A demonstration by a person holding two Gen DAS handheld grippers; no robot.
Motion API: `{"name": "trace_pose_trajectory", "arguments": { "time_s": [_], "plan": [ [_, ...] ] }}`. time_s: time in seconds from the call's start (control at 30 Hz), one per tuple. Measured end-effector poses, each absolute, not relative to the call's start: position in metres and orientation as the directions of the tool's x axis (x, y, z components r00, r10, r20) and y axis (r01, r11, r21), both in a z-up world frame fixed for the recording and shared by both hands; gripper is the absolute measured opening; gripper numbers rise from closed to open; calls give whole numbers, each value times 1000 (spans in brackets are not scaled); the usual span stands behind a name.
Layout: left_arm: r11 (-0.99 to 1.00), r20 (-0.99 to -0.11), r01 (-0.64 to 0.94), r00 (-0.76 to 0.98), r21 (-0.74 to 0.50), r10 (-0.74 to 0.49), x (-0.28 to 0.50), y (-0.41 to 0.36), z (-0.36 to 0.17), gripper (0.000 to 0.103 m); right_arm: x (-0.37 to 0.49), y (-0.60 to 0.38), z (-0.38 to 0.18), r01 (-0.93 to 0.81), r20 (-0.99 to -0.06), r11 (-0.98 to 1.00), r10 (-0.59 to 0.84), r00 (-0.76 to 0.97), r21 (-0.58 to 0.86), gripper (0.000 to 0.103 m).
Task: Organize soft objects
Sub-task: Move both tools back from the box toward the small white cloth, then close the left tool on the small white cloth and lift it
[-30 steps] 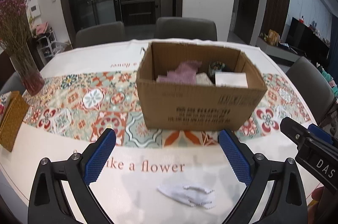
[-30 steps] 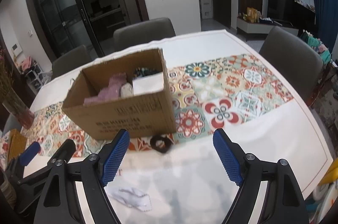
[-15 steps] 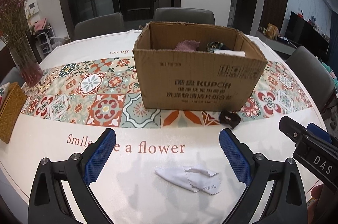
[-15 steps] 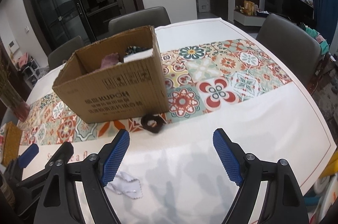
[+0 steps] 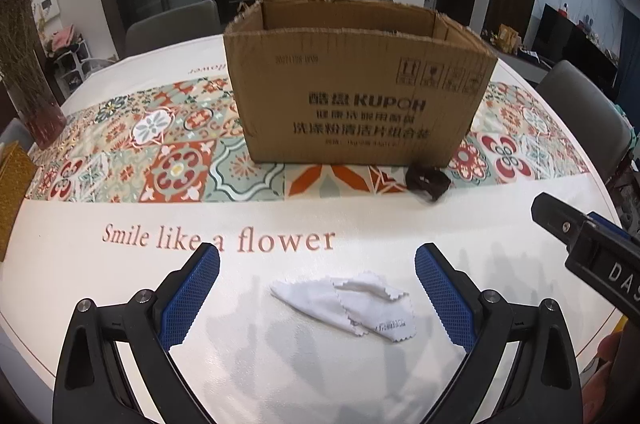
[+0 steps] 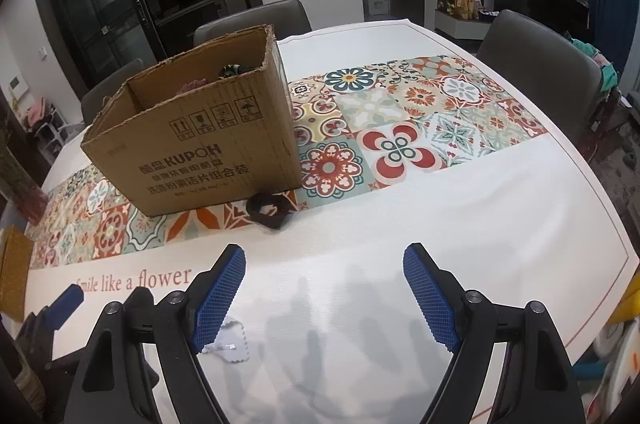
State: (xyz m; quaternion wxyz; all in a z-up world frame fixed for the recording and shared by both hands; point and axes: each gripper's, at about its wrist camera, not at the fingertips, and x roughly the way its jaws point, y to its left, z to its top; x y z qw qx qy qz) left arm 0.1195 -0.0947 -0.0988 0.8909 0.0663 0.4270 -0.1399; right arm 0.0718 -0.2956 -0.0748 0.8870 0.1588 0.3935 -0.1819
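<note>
Where the left gripper hangs over the near edge of the table, its blue-padded jaws stand wide apart with nothing clamped, and the crumpled white cloth lies flat on the white tabletop between and just beyond the pads, touching neither. The right gripper is spread just as wide and holds nothing; only bare tabletop shows between its fingers, while a scalloped corner of the same cloth peeks out beside its left pad. From the left wrist view the right gripper's black tip also juts in at the right edge. Beyond the cloth runs the printed line "Smile like a flower", then a band of patterned tiles across the table. A small dark scrunchie sits at the edge of that band, just beside the near right corner of the cardboard box, which stands upright and open on the tiles. From the right wrist view, something pink and a dark patterned item show over the box's rim. Grey chairs ring the far side, and a vase of dried flowers stands at the left
</note>
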Motion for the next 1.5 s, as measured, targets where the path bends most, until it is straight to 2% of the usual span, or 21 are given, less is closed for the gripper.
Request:
{"name": "trace_pose_trajectory", "arguments": {
  "time_s": [0.67,1.1,1.23,1.4,1.5],
  "plan": [
    [935,-830,353,530,26,-177,121,-108,-148,96,69,-308,-121,478,-803,872,-209,558,105,82],
    [933,-865,360,476,28,-157,126,-111,-172,95,74,-306,-130,473,-816,875,-196,543,105,82],
    [930,-881,368,444,15,-162,127,-112,-180,84,74,-305,-130,470,-819,876,-191,541,106,82],
    [925,-883,381,436,5,-175,126,-113,-182,78,75,-305,-130,468,-818,877,-190,542,107,82],
    [921,-880,390,438,2,-184,125,-114,-181,68,76,-306,-130,469,-819,876,-188,542,109,82]
  ]
}}
